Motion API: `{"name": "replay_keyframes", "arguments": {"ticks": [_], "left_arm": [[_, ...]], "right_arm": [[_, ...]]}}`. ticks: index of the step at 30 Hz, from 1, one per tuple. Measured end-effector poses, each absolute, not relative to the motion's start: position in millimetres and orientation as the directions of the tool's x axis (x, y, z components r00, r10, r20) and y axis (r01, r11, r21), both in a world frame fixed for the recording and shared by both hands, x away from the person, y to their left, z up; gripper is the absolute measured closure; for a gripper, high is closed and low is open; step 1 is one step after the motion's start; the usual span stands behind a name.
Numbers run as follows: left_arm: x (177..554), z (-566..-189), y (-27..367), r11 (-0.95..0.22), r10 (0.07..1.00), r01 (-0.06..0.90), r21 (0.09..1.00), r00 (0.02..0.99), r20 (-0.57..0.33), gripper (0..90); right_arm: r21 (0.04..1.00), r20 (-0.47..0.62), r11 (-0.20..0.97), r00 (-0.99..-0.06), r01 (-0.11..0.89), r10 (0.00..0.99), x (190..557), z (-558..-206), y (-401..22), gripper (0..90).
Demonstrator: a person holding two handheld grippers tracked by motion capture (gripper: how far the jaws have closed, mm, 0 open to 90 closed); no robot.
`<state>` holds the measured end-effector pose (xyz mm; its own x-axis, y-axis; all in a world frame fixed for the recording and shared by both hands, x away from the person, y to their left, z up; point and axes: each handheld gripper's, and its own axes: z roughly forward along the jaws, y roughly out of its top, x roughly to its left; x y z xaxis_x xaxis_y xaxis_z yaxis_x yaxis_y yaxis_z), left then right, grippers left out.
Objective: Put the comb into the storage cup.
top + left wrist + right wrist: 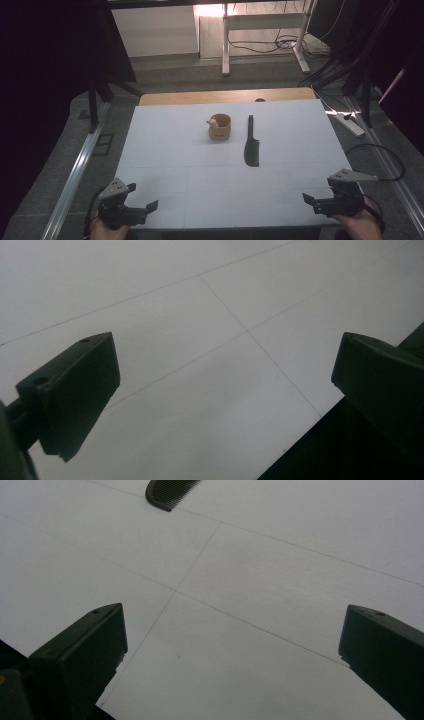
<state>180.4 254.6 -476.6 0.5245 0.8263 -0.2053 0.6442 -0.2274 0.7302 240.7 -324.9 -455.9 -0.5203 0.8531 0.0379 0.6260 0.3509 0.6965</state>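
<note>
High view puts both tongs at the near edge of the white tabletop [165, 165]: the left tongs [141, 196] and the right tongs [310, 199] hang gaping and empty. I judge this the start, with no reach yet begun. Nearest the right tongs lies the black comb [251, 144], well ahead at mid-tabletop; the next move calls for a forward reach over bare surface. Just left of the comb stands a small wooden cup [220, 127], beside its handle.

White table [165, 165] with wooden cup [220, 127], black comb [251, 145].
</note>
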Motion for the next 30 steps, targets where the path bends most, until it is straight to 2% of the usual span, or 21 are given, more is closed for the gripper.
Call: {"name": "replay_keyframes", "arguments": {"ticks": [12,22,30], "left_arm": [[180.6,-477.1,257.6,-0.21,0.823,0.656,0.725,0.519,-0.231,0.0],[178.5,-476.1,257.5,-0.218,0.83,0.641,0.736,0.518,-0.205,0.0],[178.6,-476.8,258.7,-0.213,0.822,0.641,0.738,0.526,-0.219,0.0]], "right_arm": [[0.693,0.036,0.371,-0.543,0.619,0.839,241.9,-455.8,-322.4,0.0],[0.702,0.019,0.396,-0.571,0.592,0.821,242.0,-453.5,-319.0,0.0],[0.712,0.025,0.405,-0.597,0.574,0.802,247.1,-450.7,-314.7,0.0]]}}
